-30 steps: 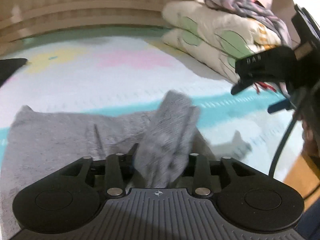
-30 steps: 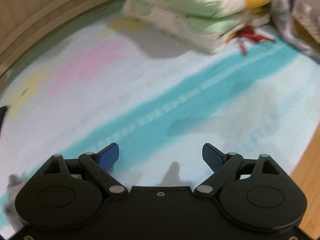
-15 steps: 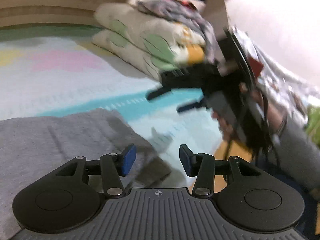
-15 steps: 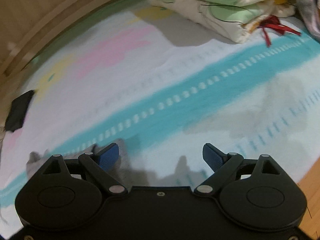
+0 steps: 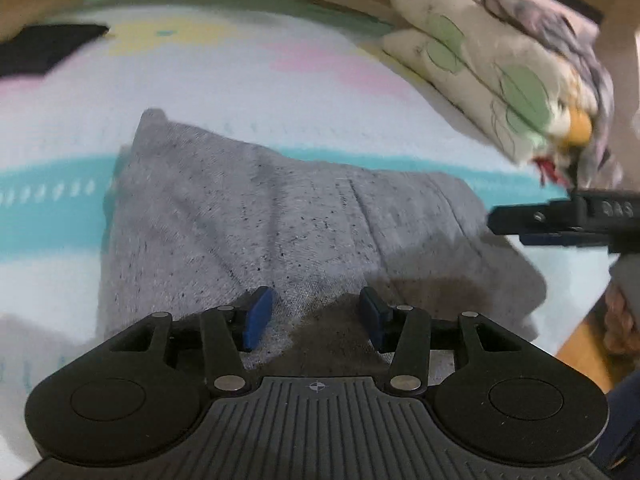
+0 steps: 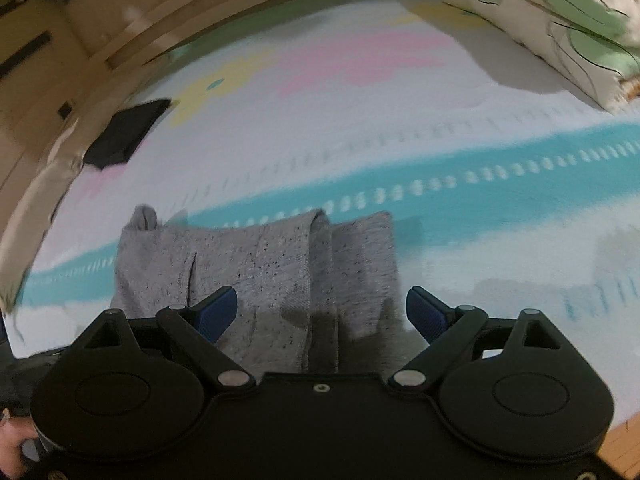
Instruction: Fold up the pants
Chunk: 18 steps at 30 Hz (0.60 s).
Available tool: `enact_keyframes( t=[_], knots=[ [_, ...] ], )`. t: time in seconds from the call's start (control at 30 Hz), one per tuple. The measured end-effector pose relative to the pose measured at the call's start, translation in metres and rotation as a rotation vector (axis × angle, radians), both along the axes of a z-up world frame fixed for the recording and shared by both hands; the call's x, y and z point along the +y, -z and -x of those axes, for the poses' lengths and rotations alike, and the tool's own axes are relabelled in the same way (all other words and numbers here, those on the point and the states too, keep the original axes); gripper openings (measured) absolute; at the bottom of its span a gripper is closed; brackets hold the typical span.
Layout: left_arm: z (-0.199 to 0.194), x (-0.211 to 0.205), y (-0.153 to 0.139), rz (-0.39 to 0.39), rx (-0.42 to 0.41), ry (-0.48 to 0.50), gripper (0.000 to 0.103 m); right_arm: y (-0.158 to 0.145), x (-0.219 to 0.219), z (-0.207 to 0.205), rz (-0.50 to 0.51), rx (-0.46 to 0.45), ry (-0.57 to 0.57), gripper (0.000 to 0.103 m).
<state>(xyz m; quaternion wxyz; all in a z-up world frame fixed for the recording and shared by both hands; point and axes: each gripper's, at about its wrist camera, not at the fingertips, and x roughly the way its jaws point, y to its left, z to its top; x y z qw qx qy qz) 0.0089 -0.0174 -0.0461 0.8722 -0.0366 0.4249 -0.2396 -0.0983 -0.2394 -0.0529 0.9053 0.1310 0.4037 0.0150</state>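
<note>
My left gripper (image 5: 315,312) hovers over the grey pants (image 5: 288,224), its blue pads apart and empty. The pants lie folded on a pastel striped mat (image 6: 400,128). My right gripper (image 6: 322,312) hangs above their right edge, jaws spread wide, gripping nothing.

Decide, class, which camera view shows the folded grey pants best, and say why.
The right wrist view: the grey pants sit whole and central, outline and fold layers readable against the bedsheet. The left wrist view shows the pants closer and larger, but its near edge is hidden behind the left gripper.
</note>
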Motion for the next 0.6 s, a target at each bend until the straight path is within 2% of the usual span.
enact_keyframes(
  t=[0.07,0.3,0.47,0.6],
  knots=[
    [-0.002,0.001,0.000,0.015,0.006,0.000,0.047,0.004,0.006,-0.002,0.020,0.007,-0.011,0.094],
    [-0.009,0.040,0.001,0.203,0.087,-0.097,0.046,0.026,0.017,-0.015,0.016,0.060,-0.056,0.095],
    [-0.011,0.062,-0.007,0.257,0.052,-0.194,0.046,0.036,0.020,-0.023,-0.015,0.054,-0.069,0.100],
    [-0.015,0.080,-0.006,0.274,0.055,-0.272,0.046,0.037,0.025,-0.028,-0.048,0.043,-0.083,0.098]
  ],
)
